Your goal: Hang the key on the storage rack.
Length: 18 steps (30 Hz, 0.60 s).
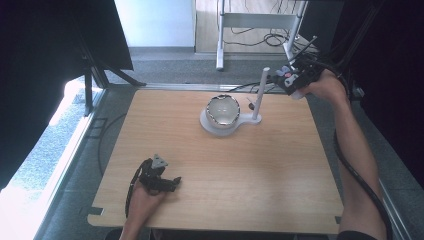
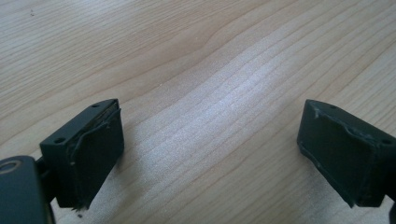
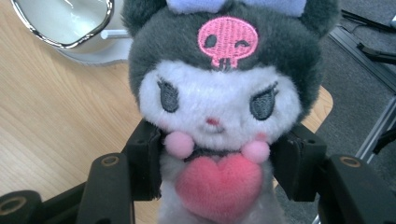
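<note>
- Right claw (image 3: 217, 172) clamped on the plush toy (image 3: 217, 107) at its body, held over the worktop's (image 1: 225, 170) far right corner.
- Toy upright in the right gripper view, head beyond the jaws, face toward that camera.
- Bowl (image 1: 223, 110) on its white stand (image 1: 250, 120) lies leftward, nearest this hand.
- Left claw (image 2: 210, 158) released, resting on the worktop.

From my seat the tabletop (image 1: 225, 170) gives open wood in front and on both sides. Obstacles: bowl (image 1: 223, 110) on its white stand (image 1: 212, 127), upright post (image 1: 260, 92) just right of it. Far-right edge looks cable-cluttered, I think.
</note>
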Tool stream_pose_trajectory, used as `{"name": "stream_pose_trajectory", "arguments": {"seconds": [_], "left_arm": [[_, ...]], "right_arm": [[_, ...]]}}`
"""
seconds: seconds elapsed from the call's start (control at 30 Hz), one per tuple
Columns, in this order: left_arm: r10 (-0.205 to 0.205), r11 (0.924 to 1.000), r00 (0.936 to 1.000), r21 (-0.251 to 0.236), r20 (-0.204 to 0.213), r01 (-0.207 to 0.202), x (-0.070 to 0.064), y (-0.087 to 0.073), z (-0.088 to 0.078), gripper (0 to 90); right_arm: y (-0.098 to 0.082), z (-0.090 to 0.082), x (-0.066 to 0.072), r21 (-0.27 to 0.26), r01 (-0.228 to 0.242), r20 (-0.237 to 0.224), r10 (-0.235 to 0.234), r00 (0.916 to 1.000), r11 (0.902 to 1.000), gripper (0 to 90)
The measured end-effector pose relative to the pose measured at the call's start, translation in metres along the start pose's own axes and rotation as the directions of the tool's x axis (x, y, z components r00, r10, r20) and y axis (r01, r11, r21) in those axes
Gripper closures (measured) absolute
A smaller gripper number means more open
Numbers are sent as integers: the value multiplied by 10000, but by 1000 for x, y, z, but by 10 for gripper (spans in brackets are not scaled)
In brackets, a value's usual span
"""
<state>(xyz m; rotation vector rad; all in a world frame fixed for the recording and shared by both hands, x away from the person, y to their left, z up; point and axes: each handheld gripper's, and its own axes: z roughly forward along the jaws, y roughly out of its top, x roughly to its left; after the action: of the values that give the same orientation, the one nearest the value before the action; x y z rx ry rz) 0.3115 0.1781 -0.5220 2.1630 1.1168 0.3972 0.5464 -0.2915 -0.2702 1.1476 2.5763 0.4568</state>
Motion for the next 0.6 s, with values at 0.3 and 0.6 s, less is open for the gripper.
{"name": "stream_pose_trajectory", "arguments": {"seconds": [0.3, 0.6], "left_arm": [[0, 10000, 10000, 1, -1, 0, 0, 0, 0, 72], [-5, 10000, 10000, -1, 16, 5, 0, 0, 0, 72]], "right_arm": [[3, -1, 13, -164, 340, -304, -345, 9989, 9993, 421], [-3, 8, 38, 217, 918, -915, -895, 9918, 9955, 419]]}}
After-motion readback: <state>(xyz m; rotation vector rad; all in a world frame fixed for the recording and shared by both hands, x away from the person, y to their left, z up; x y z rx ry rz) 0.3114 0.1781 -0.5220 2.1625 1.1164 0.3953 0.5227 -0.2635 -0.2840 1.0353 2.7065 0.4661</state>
